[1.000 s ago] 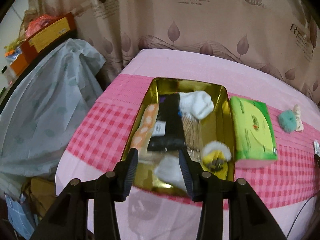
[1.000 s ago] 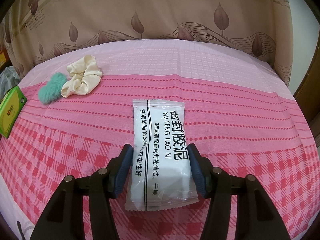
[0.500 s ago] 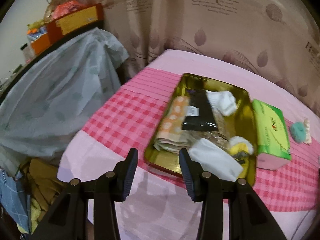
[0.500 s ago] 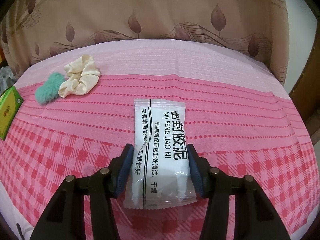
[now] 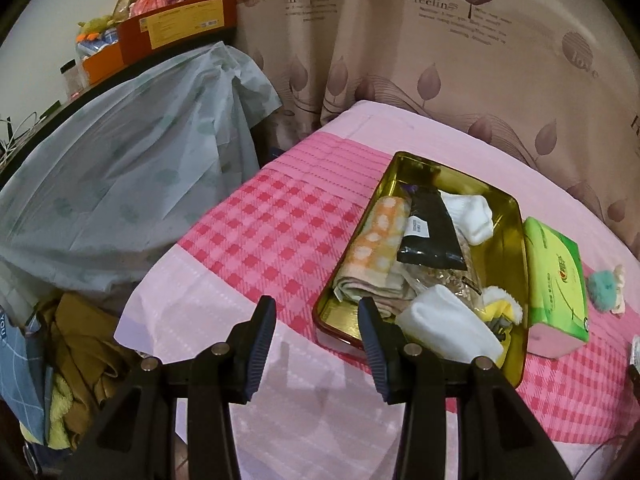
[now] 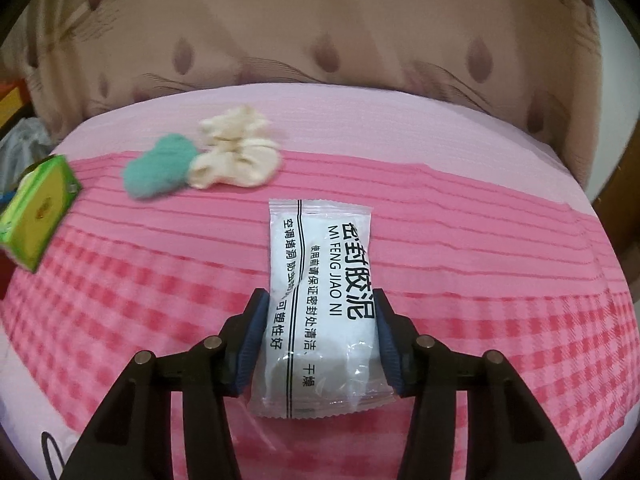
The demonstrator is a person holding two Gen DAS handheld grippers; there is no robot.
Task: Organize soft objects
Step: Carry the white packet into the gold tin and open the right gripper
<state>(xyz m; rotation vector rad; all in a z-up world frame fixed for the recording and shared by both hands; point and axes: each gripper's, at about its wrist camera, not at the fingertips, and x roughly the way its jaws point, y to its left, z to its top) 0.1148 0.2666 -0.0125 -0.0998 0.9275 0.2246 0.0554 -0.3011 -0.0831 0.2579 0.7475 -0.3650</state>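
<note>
Leaf-print curtain (image 5: 460,60) behind; grey plastic cover (image 5: 120,168) left; boxes (image 5: 176,24) above.

Dim warm light; fisheye edges; right view blurred.

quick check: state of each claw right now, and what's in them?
Left claw: open, nothing between the pads.
Right claw: jaws have just been closing, now shut on the white sealing-putty packet.

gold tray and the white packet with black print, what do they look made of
Gold tray: likely metal, glossy finish; its inner walls mirror the contents. White packet: thin plastic film, shiny and crinkled, with crimped end seams and a clear lower part; its filling looks white, though the material is unclear.
</note>
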